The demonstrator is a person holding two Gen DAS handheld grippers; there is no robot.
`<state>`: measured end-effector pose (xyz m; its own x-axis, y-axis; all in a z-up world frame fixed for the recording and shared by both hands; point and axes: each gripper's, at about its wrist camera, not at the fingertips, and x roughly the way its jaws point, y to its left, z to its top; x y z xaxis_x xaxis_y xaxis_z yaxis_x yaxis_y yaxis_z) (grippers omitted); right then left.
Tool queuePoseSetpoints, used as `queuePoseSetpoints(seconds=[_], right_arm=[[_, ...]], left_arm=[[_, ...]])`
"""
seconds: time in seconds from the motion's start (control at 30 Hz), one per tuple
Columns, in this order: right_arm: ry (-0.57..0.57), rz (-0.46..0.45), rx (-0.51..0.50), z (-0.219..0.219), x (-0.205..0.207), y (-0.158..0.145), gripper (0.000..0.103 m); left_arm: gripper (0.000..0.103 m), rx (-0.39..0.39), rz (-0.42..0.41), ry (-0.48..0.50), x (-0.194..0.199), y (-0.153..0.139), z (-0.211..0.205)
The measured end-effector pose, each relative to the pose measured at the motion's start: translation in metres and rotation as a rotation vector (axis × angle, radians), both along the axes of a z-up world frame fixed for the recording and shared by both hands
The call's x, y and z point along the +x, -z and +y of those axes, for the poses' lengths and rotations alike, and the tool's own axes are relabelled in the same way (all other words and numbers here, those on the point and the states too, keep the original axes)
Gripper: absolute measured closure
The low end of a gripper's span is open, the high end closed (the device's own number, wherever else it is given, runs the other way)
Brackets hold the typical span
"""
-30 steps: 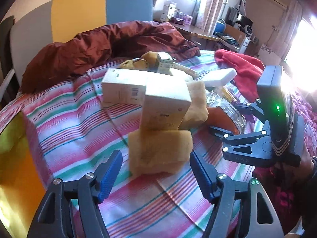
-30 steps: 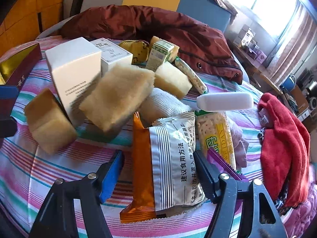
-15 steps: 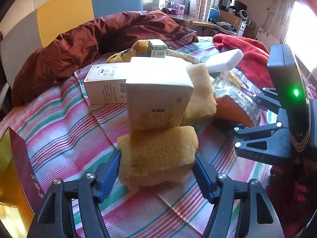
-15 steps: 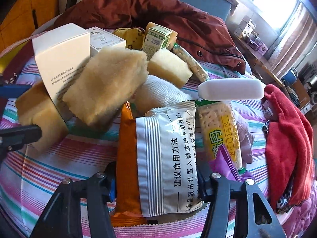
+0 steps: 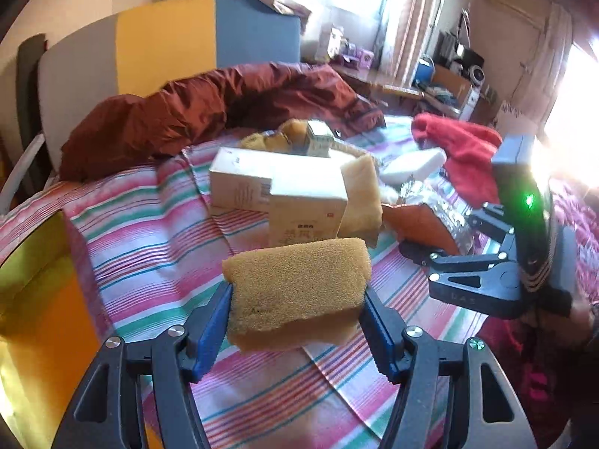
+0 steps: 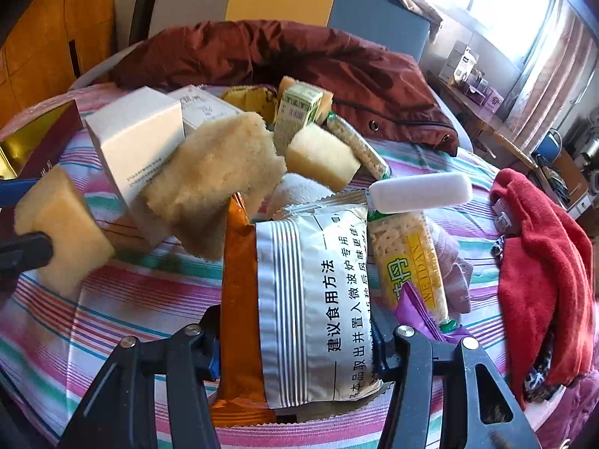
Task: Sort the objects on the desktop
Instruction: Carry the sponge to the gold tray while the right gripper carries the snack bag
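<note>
- The striped cloth covers the whole work surface and bears a heap of mixed goods; being soft and wrinkled, it may drag along with anything slid over it, so lifting is probably safer than pushing.
- The snack pouch, silver and orange, lies at 6 o'clock in the right wrist view. The right gripper is clamped across its lower part, its pads pressing on both edges. I judge it light, crinkly and slippery, with crushable contents; a hold across the flat middle suits it better than a hold on the sealed end.
- The white carton stands at 10 o'clock in the right wrist view: stiff, light, easily toppled, best taken across its narrow faces.
- The yellow sponge sits at 6 o'clock in the left wrist view, clear of the cloth between the blue pads of the left gripper. The jaws are closing on its two short ends. It is very light, soft and grippy, and will squash, so it needs only a modest squeeze.
</note>
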<state>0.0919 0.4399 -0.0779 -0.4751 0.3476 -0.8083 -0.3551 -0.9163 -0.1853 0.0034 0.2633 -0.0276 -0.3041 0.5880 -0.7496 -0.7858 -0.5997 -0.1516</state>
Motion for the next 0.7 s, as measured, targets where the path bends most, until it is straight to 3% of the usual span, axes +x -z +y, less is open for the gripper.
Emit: queuePoseSetpoints(seconds=[0.27,0.47,0.7], right_arm=[[-0.014,0.112,0.031,-0.016,0.008,-0.03,0.047],[-0.038,0.195,-0.063,-0.029,0.009,-0.048,0.047],[-0.119,0.261,-0.099,-0.071,0.004,-0.075,0.047]], left_arm=[[0.036,0.074,0.031,-0.087,0.001,-0.03,-0.04],[0.036,0.102,0.036,-0.159,-0.003,-0.038,-0.071],[0.036,0.125,0.035,-0.241,-0.005,-0.04,-0.11]])
